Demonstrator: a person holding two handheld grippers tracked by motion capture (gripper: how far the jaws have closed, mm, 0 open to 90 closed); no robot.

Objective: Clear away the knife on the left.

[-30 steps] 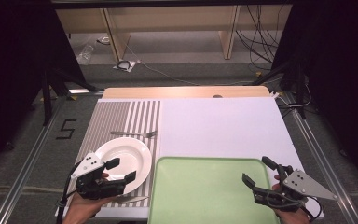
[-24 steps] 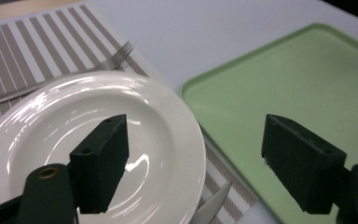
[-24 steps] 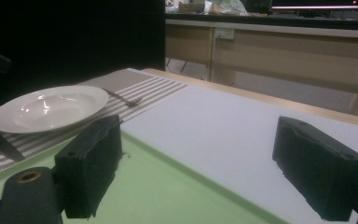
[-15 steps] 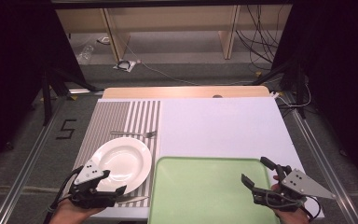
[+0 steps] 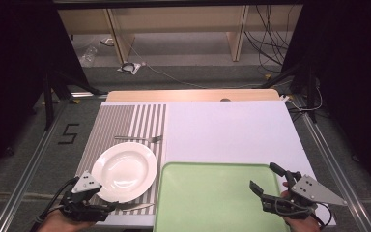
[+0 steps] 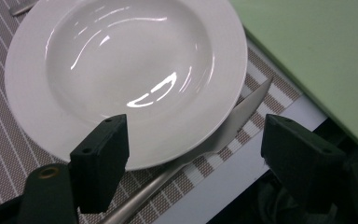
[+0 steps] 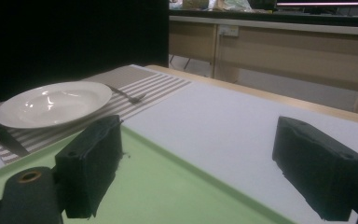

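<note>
Knife lies partly hidden under white plate rim.

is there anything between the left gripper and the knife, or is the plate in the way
Nothing sits between the open left gripper and the knife. The plate overlaps part of the blade along one side; the handle end runs free on the striped mat between the jaws.
</note>
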